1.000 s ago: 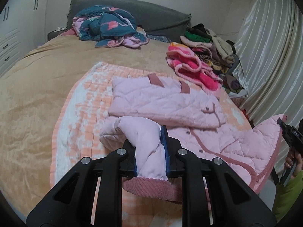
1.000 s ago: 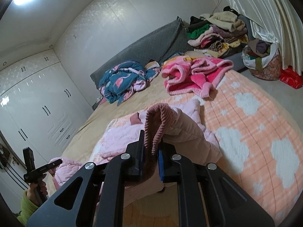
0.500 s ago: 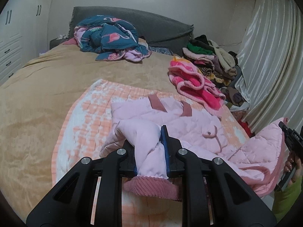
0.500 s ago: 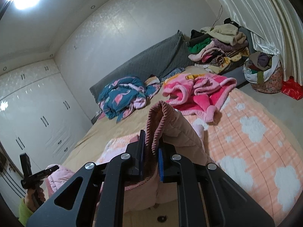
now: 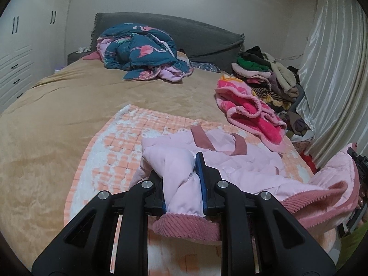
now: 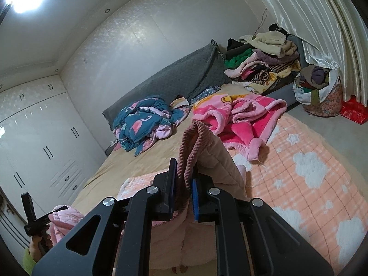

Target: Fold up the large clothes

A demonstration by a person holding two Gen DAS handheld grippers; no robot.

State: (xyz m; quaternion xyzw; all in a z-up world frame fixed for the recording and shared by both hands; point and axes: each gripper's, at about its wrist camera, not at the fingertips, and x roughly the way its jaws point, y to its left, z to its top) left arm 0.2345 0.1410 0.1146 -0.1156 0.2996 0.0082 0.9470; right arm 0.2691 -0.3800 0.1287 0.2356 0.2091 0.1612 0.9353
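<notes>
Two hand-held grippers share one garment above a wide bed covered in a tan plush blanket (image 5: 69, 105), over which lies an orange-and-white checked fleece throw with cloud shapes (image 6: 310, 172). Across that throw sprawls the task's thing, a pale pink quilted jacket with dusty-rose corduroy trim (image 5: 241, 168): its collar end lies flat on the throw, while the near hem is lifted off the bed at two corners. Further back sit a crumpled teal flamingo-print quilt (image 5: 142, 53), a bright pink fleece blanket (image 5: 248, 110), and a stack of folded clothes (image 6: 264, 59) by the curtain.

The risks seem to lie in the fabric itself. Padded quilting is bulky and springy, so a fold carried toward the collar may bulge or land crooked if one corner travels ahead of the other. The slack hem sagging between the two grips could tuck under and crease. A thick bunch could also creep out of a clamp, and the throw might drag along with the jacket.

The left hand-held gripper (image 5: 182, 184) is clenched on a puffy wad of the pale quilting, its corduroy edge hanging below the jaws. The right hand-held gripper (image 6: 185, 181) is pinched tight on a ridge of corduroy hem that stands up between its fingers.
</notes>
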